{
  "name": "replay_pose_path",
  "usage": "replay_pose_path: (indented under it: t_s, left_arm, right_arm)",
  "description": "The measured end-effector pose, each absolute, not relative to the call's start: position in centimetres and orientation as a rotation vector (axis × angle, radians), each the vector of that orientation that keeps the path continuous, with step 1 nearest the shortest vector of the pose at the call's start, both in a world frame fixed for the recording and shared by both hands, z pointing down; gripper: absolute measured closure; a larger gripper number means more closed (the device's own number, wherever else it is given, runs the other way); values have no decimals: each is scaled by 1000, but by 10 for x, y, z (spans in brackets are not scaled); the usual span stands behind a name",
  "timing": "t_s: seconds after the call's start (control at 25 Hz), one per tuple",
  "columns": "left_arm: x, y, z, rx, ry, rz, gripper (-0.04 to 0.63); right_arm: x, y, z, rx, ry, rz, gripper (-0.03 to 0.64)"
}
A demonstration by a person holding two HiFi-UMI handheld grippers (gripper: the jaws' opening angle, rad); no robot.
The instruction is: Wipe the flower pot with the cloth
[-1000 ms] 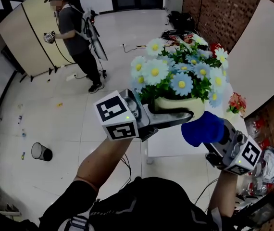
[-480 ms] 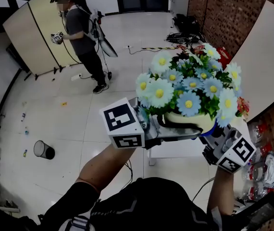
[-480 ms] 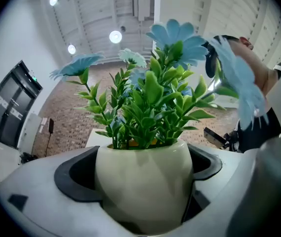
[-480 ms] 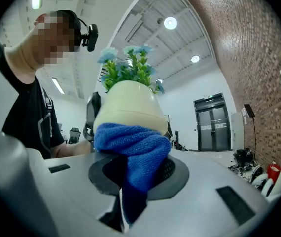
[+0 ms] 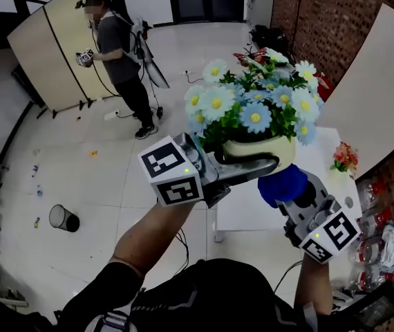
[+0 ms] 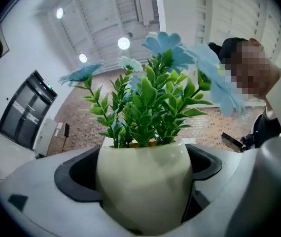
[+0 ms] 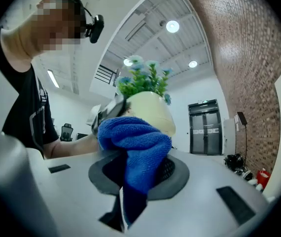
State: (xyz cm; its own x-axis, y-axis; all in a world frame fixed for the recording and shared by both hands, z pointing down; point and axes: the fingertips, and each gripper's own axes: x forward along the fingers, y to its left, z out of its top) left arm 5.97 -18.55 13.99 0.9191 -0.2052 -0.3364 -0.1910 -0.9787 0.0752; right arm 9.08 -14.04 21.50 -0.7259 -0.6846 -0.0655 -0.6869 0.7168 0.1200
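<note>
Your left hand-held gripper (image 5: 247, 166) clamps the cream flower pot (image 5: 265, 149), which is full of blue-white daisies (image 5: 252, 95). Your right hand-held gripper (image 5: 299, 195) pinches the blue cloth (image 5: 280, 184) just under the pot's right side.

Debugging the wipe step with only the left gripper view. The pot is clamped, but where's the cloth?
Observer: The right gripper is shut on the blue cloth, which is bunched between its jaws.
Operator: Is it on the pot?
Observer: In the head view the cloth looks pressed against the flower pot, low on its right side.
Operator: Is the pot resting on anything?
Observer: No, it's held up in the air, with the white table below and behind it.
</note>
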Motion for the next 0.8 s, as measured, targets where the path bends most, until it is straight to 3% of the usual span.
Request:
replay_pose_path:
  t_s: [0.8]
  left_arm:
    - [75, -148, 146, 3077, -145, -496, 49]
  right_arm:
    - [90, -196, 233, -1405, 2858, 67, 546]
